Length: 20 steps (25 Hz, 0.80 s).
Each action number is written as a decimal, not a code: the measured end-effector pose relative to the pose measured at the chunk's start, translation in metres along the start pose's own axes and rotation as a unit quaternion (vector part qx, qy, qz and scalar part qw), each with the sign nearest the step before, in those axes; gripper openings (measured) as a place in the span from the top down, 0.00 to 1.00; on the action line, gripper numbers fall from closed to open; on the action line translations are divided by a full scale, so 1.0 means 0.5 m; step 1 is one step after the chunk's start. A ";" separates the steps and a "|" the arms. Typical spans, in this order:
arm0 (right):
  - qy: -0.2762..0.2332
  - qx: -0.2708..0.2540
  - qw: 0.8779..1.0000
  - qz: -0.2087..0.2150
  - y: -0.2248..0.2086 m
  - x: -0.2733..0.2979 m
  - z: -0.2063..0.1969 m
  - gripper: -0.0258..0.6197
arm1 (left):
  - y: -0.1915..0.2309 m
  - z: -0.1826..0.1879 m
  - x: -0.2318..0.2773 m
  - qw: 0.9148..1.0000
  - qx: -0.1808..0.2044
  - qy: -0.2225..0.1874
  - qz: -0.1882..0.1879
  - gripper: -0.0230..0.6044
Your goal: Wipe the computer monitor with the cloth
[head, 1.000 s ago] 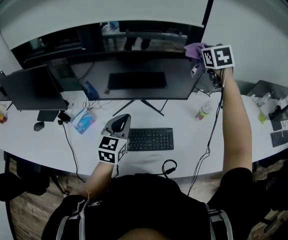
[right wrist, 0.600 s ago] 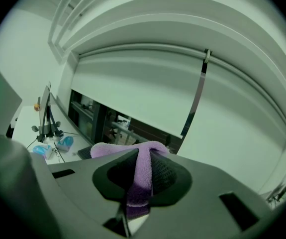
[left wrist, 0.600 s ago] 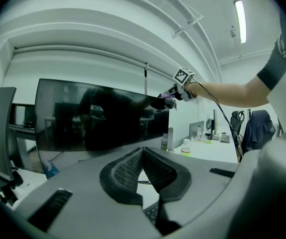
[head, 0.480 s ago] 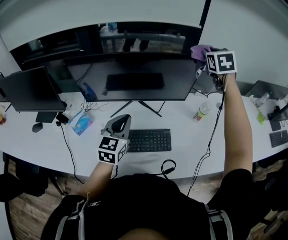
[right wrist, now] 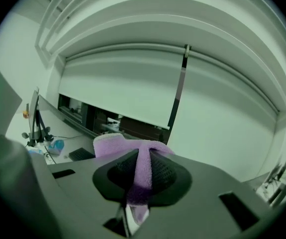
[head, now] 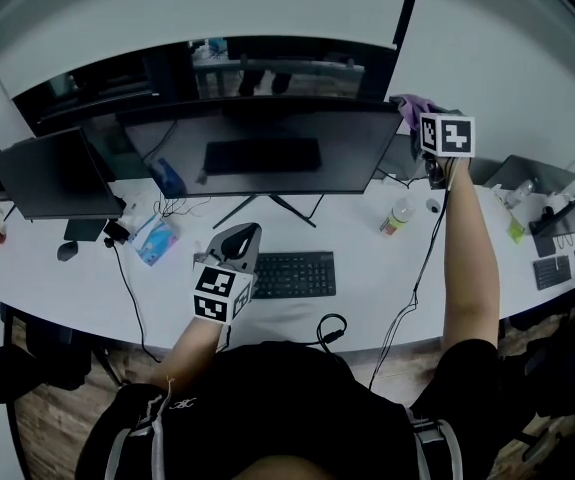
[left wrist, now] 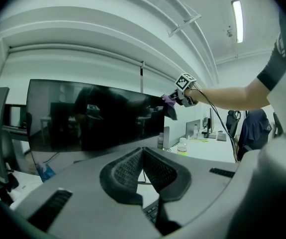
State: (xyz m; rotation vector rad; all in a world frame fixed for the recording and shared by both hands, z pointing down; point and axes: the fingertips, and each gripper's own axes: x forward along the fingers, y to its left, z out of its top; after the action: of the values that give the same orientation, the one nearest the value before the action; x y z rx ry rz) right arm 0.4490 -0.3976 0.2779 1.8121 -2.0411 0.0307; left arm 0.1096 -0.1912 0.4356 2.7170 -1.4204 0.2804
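The right claw (right wrist: 142, 176) is clamped on the purple cloth (right wrist: 143, 158); a fold bunches above the pads and a tail hangs below, its end cut off behind the claw's body. From overhead this claw (head: 416, 117) sits at the upper right corner of the big computer monitor (head: 267, 148), with the cloth (head: 410, 105) bulging just past its tips. The marker cube covers the claw, so I cannot tell whether the cloth presses the glass or only the monitor's edge.

Just below it a black cable (head: 419, 258) trails along the outstretched arm to the desk (head: 367, 298). A small bottle (head: 395, 216) stands beneath the claw.

The left claw (head: 239, 244) hangs low and well apart, over the desk, its jaws together on nothing (left wrist: 143, 169). A keyboard (head: 292, 275) lies just to its right. Beyond its tips the dark monitor (left wrist: 93, 116) fills the view, the far claw (left wrist: 175, 97) small at its corner. A second monitor (head: 57, 173) stands further left, cut off by the view's edge.
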 end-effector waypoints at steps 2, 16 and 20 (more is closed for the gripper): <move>-0.005 0.021 1.000 0.009 0.000 0.002 -0.010 0.85 | -0.001 0.000 0.003 1.000 0.003 0.002 -0.003 0.94; -0.034 0.057 0.997 0.027 0.013 0.010 -0.028 0.85 | -0.010 -0.002 0.010 1.000 0.007 0.009 -0.007 0.94; -0.027 0.058 0.998 0.028 0.021 0.022 -0.050 0.85 | -0.013 -0.008 0.011 1.000 0.009 0.011 -0.008 0.94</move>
State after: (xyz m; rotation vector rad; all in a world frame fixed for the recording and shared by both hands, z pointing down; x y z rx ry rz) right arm 0.4452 -0.3995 0.3071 1.8413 -2.1694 0.1197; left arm 0.1176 -0.1916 0.4407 2.7298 -1.3959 0.3221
